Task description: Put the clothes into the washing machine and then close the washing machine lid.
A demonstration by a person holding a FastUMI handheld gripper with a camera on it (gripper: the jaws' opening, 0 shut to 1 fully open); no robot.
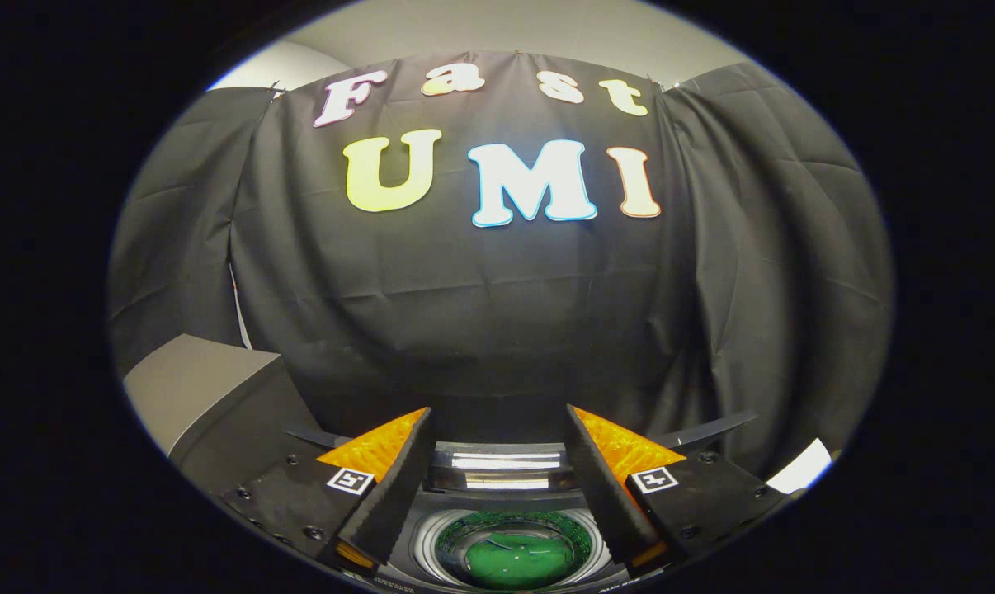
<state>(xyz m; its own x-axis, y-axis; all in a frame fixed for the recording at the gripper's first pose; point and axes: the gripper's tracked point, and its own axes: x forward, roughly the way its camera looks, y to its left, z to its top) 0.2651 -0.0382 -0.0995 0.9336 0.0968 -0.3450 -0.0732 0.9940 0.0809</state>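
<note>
Gripper view: fingers (497, 429) spread apart, empty, washing machine (510, 544) drum below between them

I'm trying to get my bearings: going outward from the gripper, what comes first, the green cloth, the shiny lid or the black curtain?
1. Green cloth, in the washing machine drum, below the open gripper.
2. Shiny lid, raised, just beyond the drum.
3. Black curtain, farthest, behind everything.

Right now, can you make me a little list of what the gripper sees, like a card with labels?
gripper: gripper, fingers apart, holding nothing
washing machine: washing machine below and between the fingers, lid open
drum: something green inside, hard to tell what
grey box: grey box to one side of the machine
wall: black cloth beyond the fingers
</note>
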